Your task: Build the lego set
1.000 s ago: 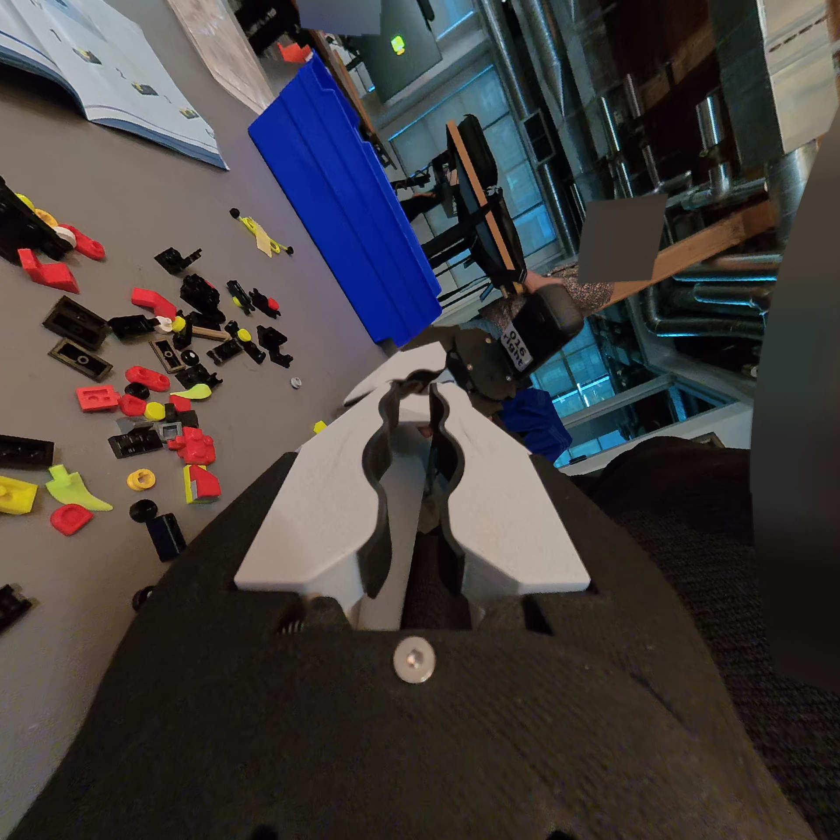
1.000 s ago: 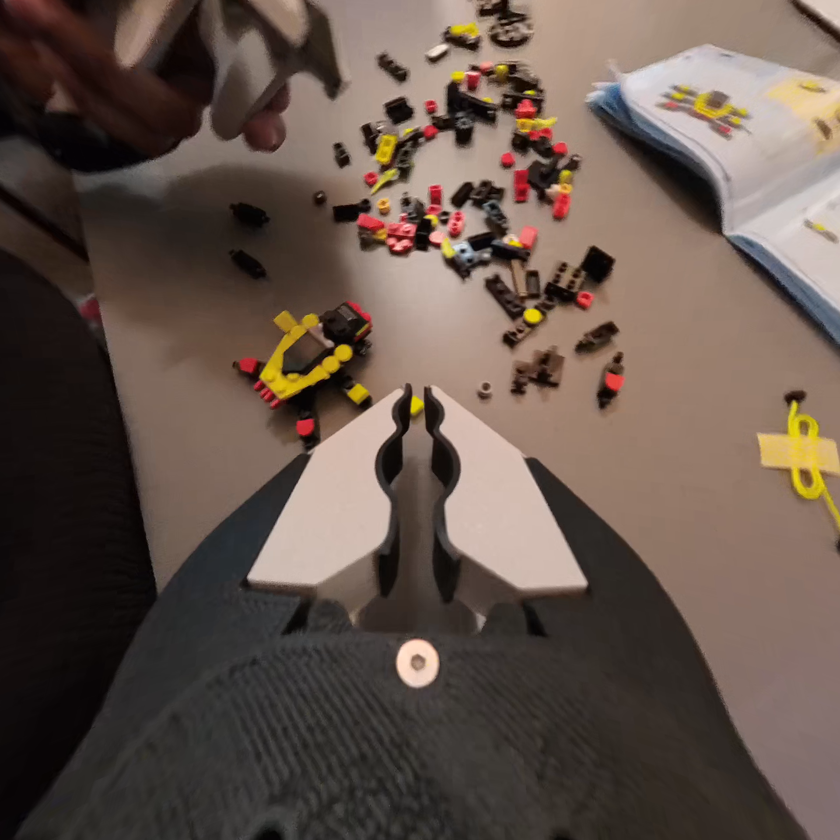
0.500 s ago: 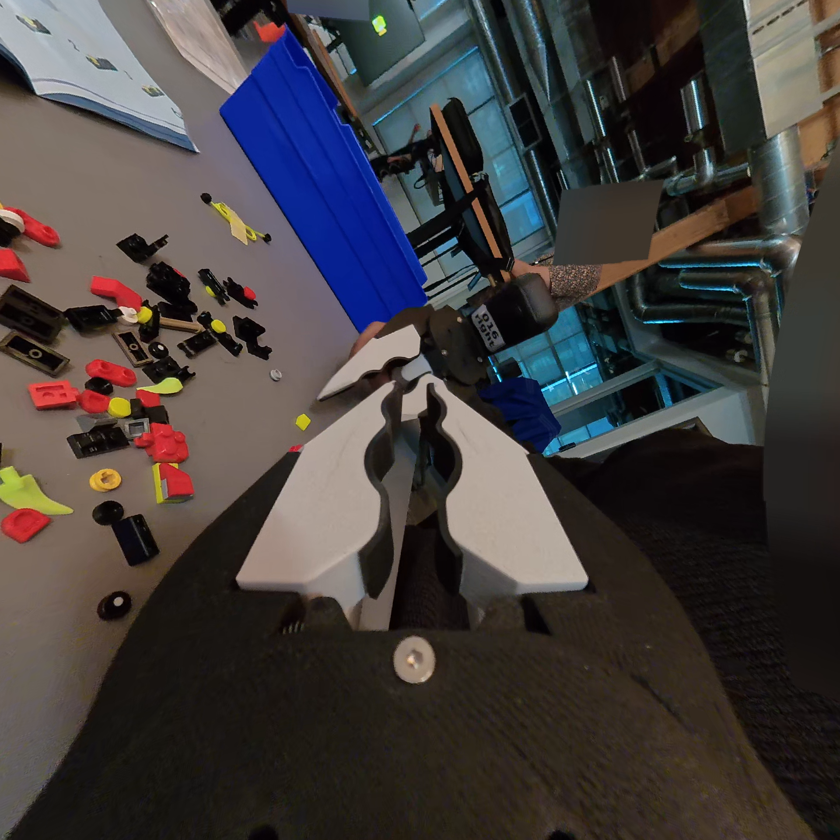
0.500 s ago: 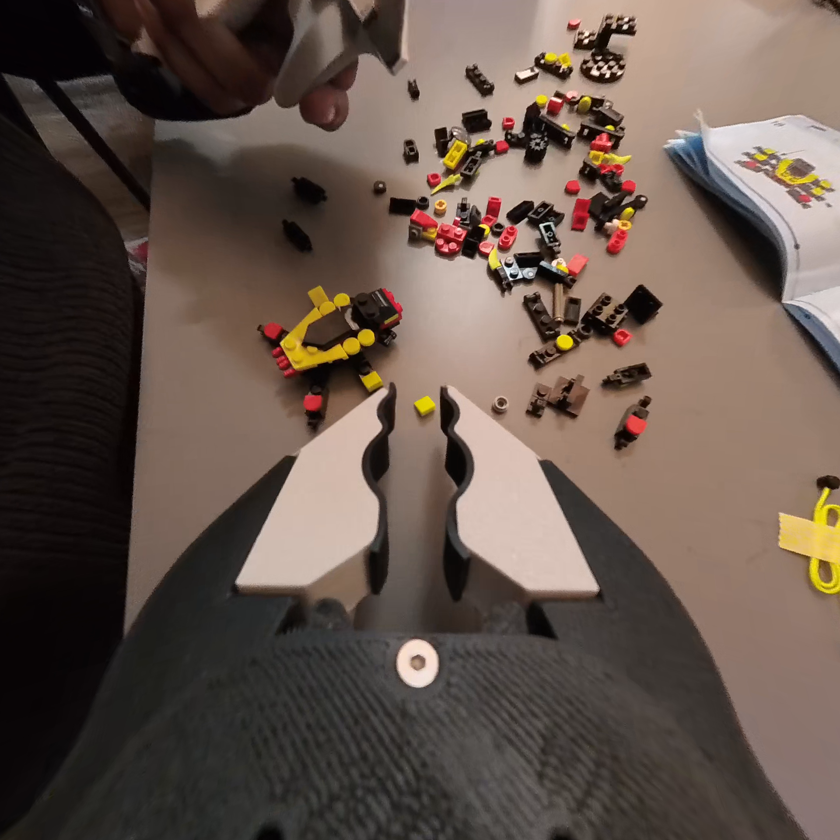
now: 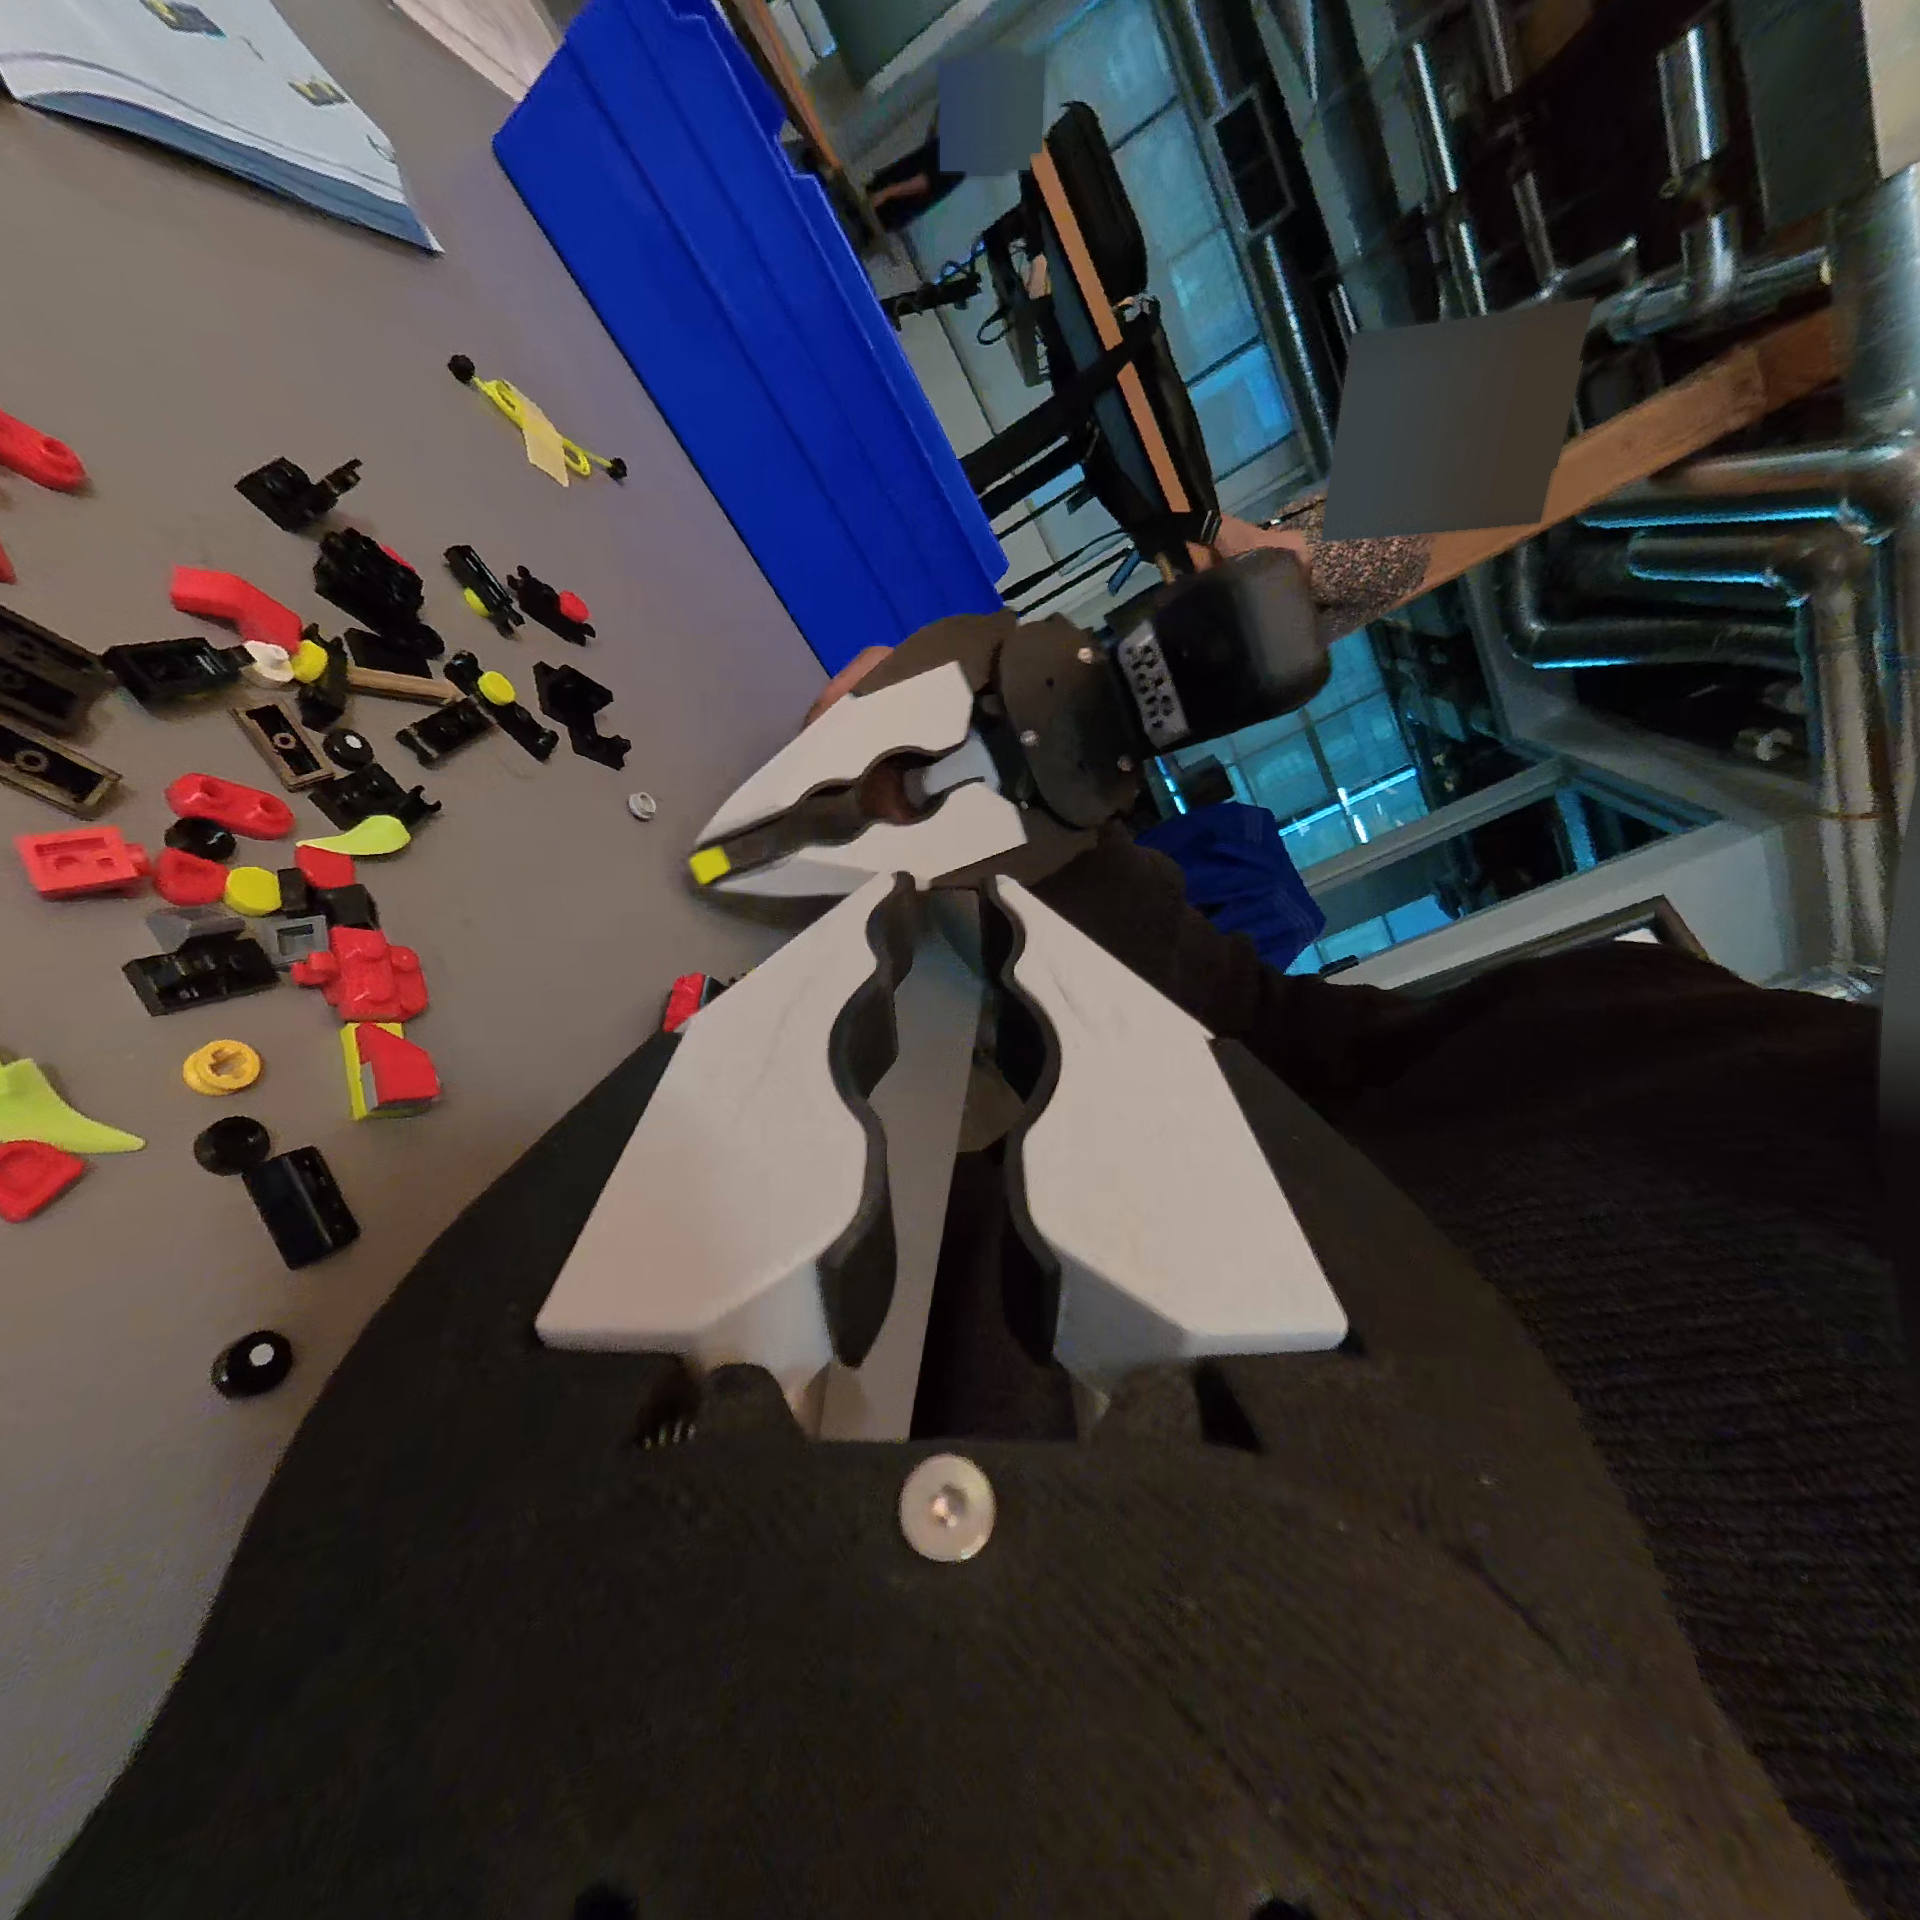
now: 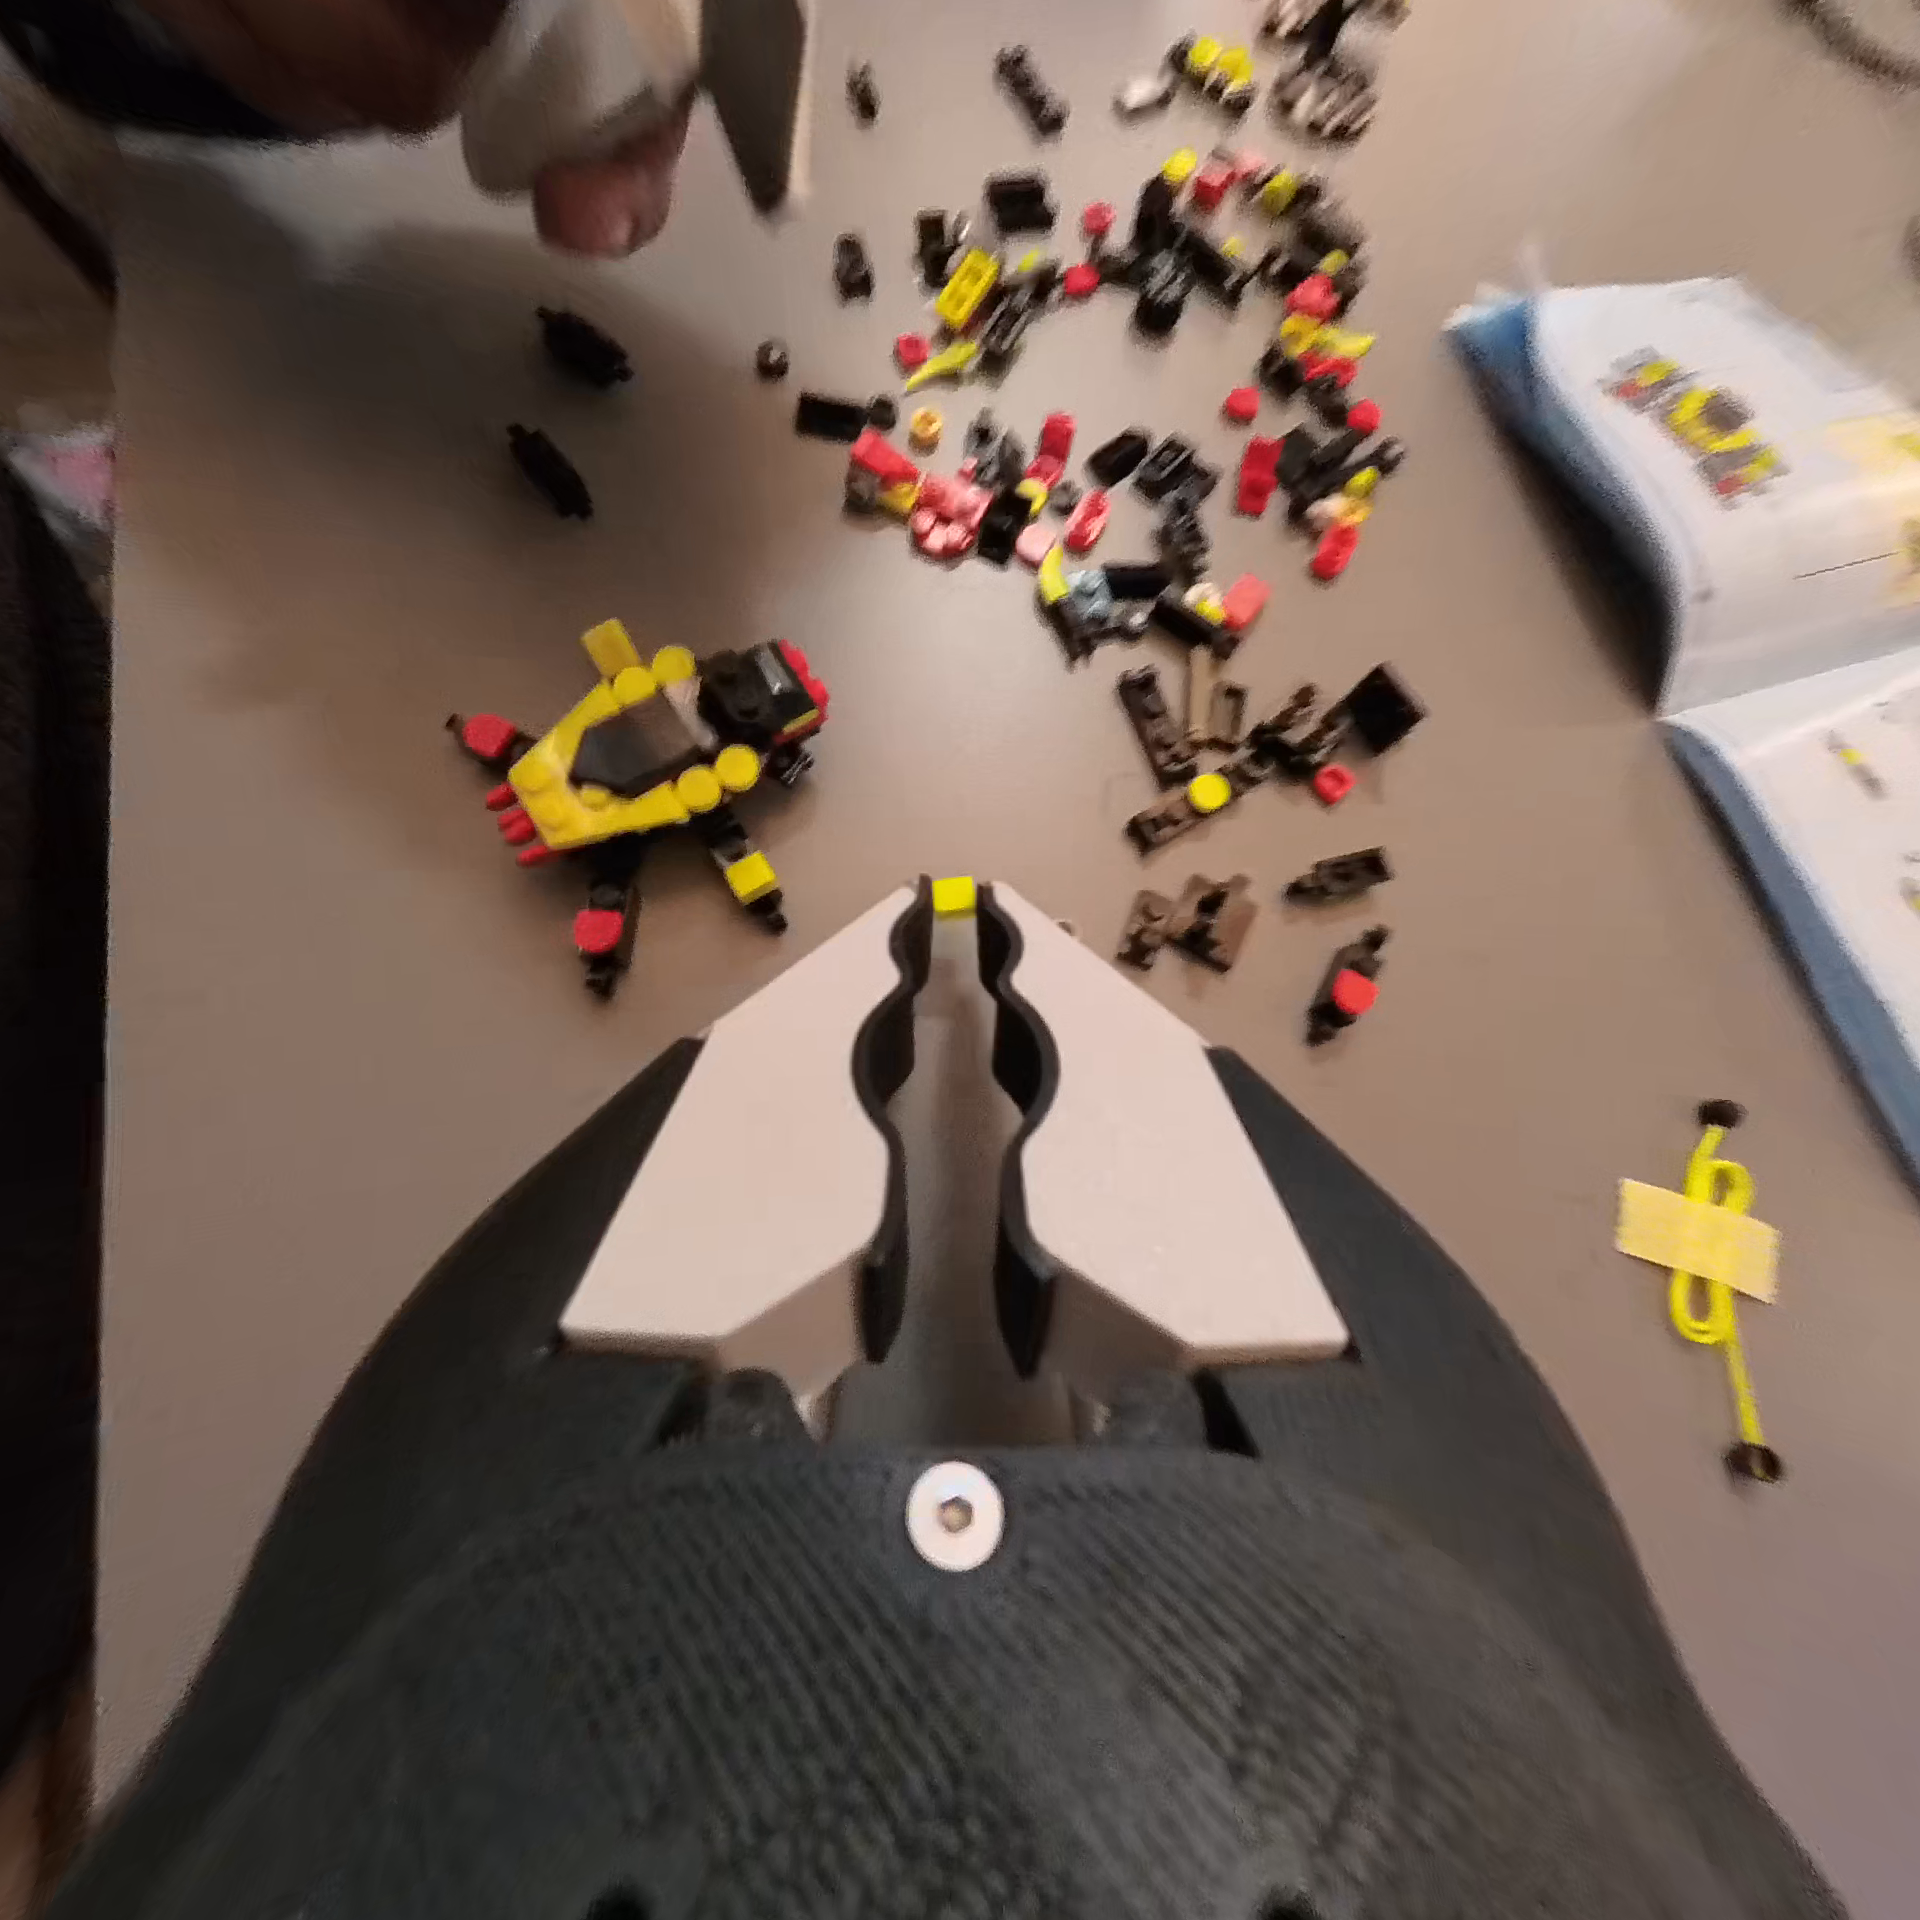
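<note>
On the grey table, seen from both wrist cameras:

Model: a partly built yellow, black and red lego vehicle [image 6: 644, 758] sits on the table [image 6: 312, 1091], left of the right tongs and apart from them.

Piece in hand: a small yellow tile [image 6: 953, 896] is pinched at the very tips of the right gripper [image 6: 953, 902], lifted just above the surface; the left wrist view shows the same tile [image 5: 710, 864] at those tips.

Left gripper [image 5: 943, 885]: its jaws stand a narrow way apart with nothing between them, tilted away from the table and well off from the model.

Loose pieces: a wide scatter of black, red and yellow parts [image 6: 1143, 468] lies beyond the model, near an open instruction booklet [image 6: 1766, 582].

Other things: a yellow string with a paper tag [image 6: 1704, 1247] lies to the right; a blue bin [image 5: 727, 291] stands at the table's far edge.

Progress: judged early to middling. One small body is assembled, one tile is picked and not yet attached, and most pieces remain unused.
</note>
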Demonstrator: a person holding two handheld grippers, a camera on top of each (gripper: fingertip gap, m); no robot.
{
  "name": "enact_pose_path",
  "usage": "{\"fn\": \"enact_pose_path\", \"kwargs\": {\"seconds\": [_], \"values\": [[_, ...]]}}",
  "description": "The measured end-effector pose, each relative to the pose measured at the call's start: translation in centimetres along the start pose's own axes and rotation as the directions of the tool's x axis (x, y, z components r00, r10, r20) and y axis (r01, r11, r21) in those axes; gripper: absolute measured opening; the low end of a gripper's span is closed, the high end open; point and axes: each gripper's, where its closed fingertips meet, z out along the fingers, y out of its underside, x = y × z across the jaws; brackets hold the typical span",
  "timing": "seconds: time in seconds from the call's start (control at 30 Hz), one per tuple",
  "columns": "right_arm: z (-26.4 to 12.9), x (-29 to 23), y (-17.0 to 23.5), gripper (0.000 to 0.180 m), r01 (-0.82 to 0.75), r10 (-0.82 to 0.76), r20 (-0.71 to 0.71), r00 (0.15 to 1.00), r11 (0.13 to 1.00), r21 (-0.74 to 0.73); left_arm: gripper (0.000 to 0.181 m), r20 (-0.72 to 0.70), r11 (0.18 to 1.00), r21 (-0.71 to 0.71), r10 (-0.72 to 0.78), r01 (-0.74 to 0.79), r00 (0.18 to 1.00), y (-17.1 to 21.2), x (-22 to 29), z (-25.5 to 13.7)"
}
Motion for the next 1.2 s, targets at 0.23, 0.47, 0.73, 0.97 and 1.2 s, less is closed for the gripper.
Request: {"fn": "enact_pose_path", "kwargs": {"seconds": [0.23,0.47,0.73,0.97,1.2], "values": [[-1.7,-2.5,-5.6,0.006,-0.063,0.048,0.069,0.997,0.966,0.249,0.009,0.232,0.933,-0.160,0.354,-0.323,0.906,1.2,-2.2,0.2],[-0.1,-6.6,-7.1,0.007,-0.029,-0.014,0.176,0.984,0.970,0.240,0.000,0.405,0.752,-0.336,0.659,-0.566,0.634,0.4,-4.9,-1.4],[3.3,-11.9,-7.3,0.007,0.099,-0.141,0.337,0.931,0.986,0.137,0.001,0.422,0.865,-0.199,0.500,-0.461,0.756,-0.5,-4.0,-3.5],[4.7,-11.6,-6.6,0.007,0.147,-0.159,0.338,0.928,0.987,0.060,0.000,0.463,0.855,-0.244,0.517,-0.457,0.720,0.7,-4.4,-5.2],[5.0,-12.0,-7.2,0.007,0.175,-0.189,0.357,0.915,0.982,0.071,0.000,0.454,0.876,-0.218,0.482,-0.431,0.749,1.4,-3.9,-5.7]]}}
